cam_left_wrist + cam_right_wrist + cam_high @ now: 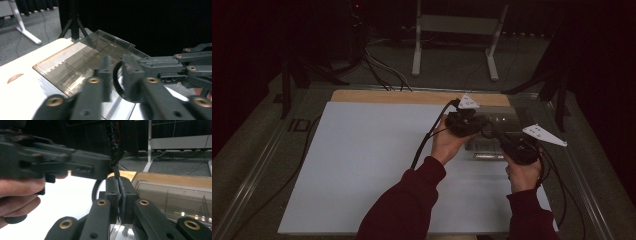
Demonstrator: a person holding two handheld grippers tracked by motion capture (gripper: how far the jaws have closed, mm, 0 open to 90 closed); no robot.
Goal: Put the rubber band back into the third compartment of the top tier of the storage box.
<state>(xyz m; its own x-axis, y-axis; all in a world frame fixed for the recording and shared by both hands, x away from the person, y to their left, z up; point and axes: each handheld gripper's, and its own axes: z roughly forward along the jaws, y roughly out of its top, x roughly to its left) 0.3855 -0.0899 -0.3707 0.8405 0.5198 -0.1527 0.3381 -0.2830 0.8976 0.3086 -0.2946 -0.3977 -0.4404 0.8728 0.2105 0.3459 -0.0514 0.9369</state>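
We're over the right end of the counter [362, 165], where the clear compartment box [492, 140] sits with its lid [100, 52] tilted open. In the right gripper view the right claw [119, 195] is pressed together on a thin black ring [96, 190], pinching its band between the pads. In the left gripper view the left claw [117, 75] stands slightly spread around that same ring [117, 82], its pads not clearly pressing on it; the other gripper's jaw reaches in from the right. So we read this as a handover just above the box.

The risks from here: with only 1 firm pinch on so narrow a band, a twist of either hand could flick the ring out and onto the floor. The 2 claws are crowded, so they could knock each other, or nudge the raised lid shut.
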